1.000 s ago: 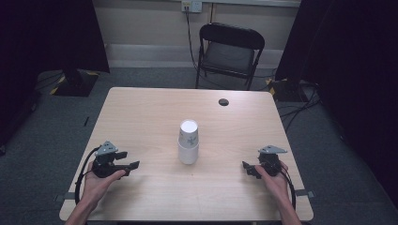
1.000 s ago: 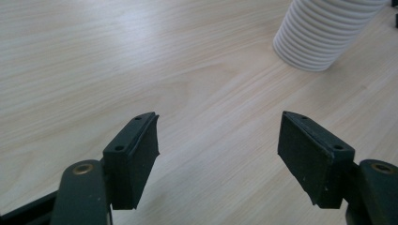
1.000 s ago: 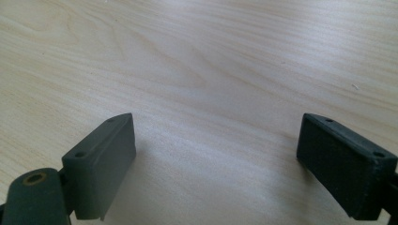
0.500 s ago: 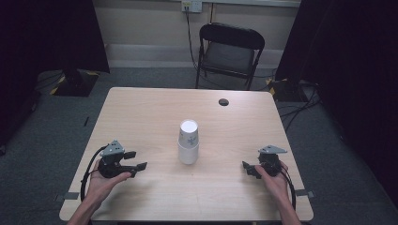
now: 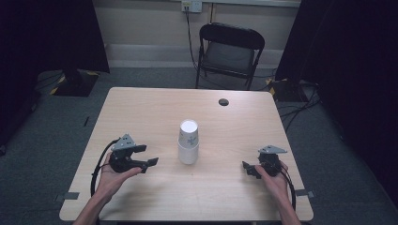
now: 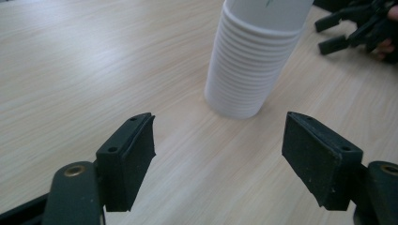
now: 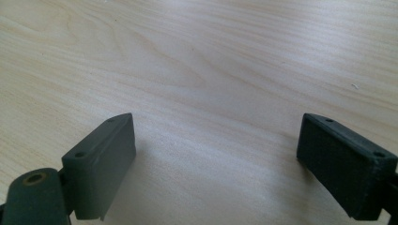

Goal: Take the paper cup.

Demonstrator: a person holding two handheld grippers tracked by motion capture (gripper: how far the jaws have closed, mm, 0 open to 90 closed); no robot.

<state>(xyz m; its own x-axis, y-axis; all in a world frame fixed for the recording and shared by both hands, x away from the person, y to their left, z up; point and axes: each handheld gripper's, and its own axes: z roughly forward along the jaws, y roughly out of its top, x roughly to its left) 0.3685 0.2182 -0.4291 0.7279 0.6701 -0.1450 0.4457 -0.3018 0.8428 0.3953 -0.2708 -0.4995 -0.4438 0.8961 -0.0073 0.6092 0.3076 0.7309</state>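
Since the earlier frames the left gripper (image 5: 149, 157) has crept from the lower left of the high view toward the middle, nearer the stack of white paper cups (image 5: 188, 142); the right gripper (image 5: 248, 169) has stayed put in the lower right, and the stack has not shifted.

The cups stand upside down, nested, at the centre of the table (image 5: 141, 108). In the left gripper view the stack (image 6: 248, 70) rises in the upper middle, its ribbed rims showing, just ahead of the jaws and a little toward the right one.

The step in hand looks like the approach for a grasp on the stack. To do it well, the left gripper (image 6: 218, 154) should go forward until the stack sits squarely between the jaws, shifted slightly right to centre it, and stay level so both pads meet the ribbed band together. Closing should be gentle, since thin paper walls will likely crumple, and a push from one pad alone could tip or slide the light stack.

Both pairs of jaws are spread wide and hold nothing. The left ones touch nothing, the stack lying just beyond them. In the right gripper view the right gripper (image 7: 216, 164) frames bare wood.
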